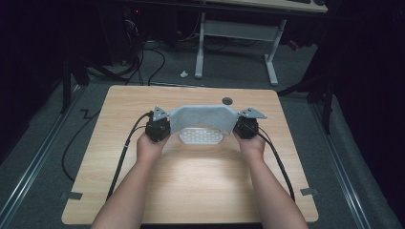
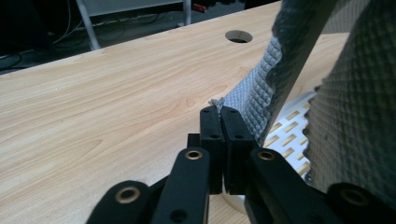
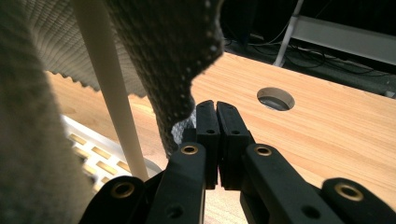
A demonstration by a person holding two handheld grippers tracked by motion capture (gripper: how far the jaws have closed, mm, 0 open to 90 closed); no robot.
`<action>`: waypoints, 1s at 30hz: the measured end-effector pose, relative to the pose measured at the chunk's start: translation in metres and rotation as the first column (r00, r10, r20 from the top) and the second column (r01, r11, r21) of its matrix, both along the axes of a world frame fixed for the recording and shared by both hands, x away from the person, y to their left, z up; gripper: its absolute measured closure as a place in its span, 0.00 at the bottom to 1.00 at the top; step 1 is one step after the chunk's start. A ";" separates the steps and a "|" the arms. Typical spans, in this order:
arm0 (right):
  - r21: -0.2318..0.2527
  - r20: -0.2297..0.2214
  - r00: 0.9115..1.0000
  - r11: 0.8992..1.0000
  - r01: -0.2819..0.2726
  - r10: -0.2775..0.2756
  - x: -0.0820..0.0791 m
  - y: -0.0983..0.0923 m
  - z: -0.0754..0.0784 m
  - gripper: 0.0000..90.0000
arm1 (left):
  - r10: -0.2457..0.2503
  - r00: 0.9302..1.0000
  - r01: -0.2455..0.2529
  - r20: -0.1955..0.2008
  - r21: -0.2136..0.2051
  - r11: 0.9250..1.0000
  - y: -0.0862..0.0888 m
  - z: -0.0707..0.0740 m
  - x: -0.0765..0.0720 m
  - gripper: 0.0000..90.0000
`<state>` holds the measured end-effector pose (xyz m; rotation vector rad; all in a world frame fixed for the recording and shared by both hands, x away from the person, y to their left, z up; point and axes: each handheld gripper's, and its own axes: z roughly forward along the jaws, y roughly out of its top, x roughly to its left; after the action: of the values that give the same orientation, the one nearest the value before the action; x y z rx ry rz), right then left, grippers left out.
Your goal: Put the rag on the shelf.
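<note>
A grey waffle-weave cloth [image 1: 203, 117] hangs stretched between my two grippers above the middle of the wooden table [image 1: 191, 181]. My left gripper [image 1: 165, 123] is shut on the cloth's left corner, and a tuft of fabric pokes out of the jaw tips [image 2: 219, 112]. My right gripper [image 1: 239, 123] is shut on the right corner, with cloth bunched against the jaws [image 3: 216, 105]. Under the cloth sits a white slotted basket [image 1: 201, 136]. Its upright handle bar [image 3: 109, 88] rises through the folds, and the cloth [image 2: 345, 116] drapes over it. The basket's slotted base [image 2: 292, 128] shows beneath.
A round cable hole [image 1: 227, 100] lies in the tabletop just behind the cloth. Black cables [image 1: 122, 157] trail from both grippers toward the table's front. Beyond the far edge stands a white desk frame [image 1: 236, 43] with cables on the dark floor.
</note>
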<state>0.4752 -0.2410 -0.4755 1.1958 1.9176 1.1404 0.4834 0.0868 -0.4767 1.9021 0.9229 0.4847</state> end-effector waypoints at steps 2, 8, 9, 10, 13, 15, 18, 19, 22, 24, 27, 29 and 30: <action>0.004 0.000 1.000 1.000 0.001 -0.001 0.000 0.000 0.000 0.97 | 0.014 1.000 -0.014 0.007 0.000 1.000 0.000 0.001 0.000 0.93; 0.023 0.017 1.000 1.000 0.021 -0.021 0.000 -0.004 0.007 0.88 | 0.081 0.996 -0.080 0.024 -0.023 0.997 0.009 0.006 0.002 0.77; 0.031 0.031 0.999 0.999 0.025 -0.026 0.000 -0.007 0.011 0.88 | 0.098 0.995 -0.097 0.028 -0.032 0.995 0.013 0.008 0.003 0.76; 0.036 0.035 0.999 0.999 0.026 -0.028 0.000 -0.009 0.013 0.88 | 0.106 0.994 -0.105 0.032 -0.033 0.994 0.015 0.010 0.003 0.75; 0.036 0.040 0.999 0.999 0.035 -0.036 0.000 -0.013 0.016 0.87 | 0.115 0.993 -0.113 0.034 -0.038 0.993 0.018 0.012 0.003 0.75; 0.037 0.043 0.998 0.998 0.040 -0.042 0.000 -0.017 0.019 0.86 | 0.124 0.992 -0.123 0.036 -0.038 0.992 0.022 0.014 0.003 0.75; 0.031 0.046 0.998 0.998 0.050 -0.051 -0.001 -0.022 0.022 0.86 | 0.132 0.991 -0.130 0.038 -0.039 0.991 0.025 0.015 0.004 0.75; 0.027 0.049 0.997 0.998 0.053 -0.054 -0.001 -0.024 0.022 0.85 | 0.136 0.990 -0.135 0.039 -0.039 0.990 0.027 0.016 0.004 0.75; 0.023 0.045 0.997 0.998 0.059 -0.060 -0.001 -0.026 0.023 0.85 | 0.145 0.988 -0.144 0.043 -0.036 0.989 0.031 0.018 0.004 0.75; 0.016 0.047 0.997 0.998 0.063 -0.064 -0.001 -0.028 0.024 0.84 | 0.149 0.988 -0.147 0.042 -0.036 0.988 0.033 0.018 0.004 0.75; 0.012 0.048 0.997 0.998 0.065 -0.066 -0.002 -0.030 0.025 0.84 | 0.157 0.987 -0.156 0.045 -0.039 0.987 0.039 0.021 0.003 0.74; 0.011 0.047 0.997 0.998 0.069 -0.069 -0.005 -0.033 0.027 0.78 | 0.160 0.986 -0.158 0.043 -0.041 0.987 0.043 0.022 0.002 0.71; 0.020 0.042 0.997 0.998 0.064 -0.064 -0.007 -0.034 0.028 0.76 | 0.164 0.986 -0.162 0.044 -0.044 0.986 0.046 0.023 0.000 0.70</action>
<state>0.4687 -0.2747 -0.4479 1.2245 1.8277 1.1436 0.4831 0.1323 -0.4539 1.7792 1.0547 0.6009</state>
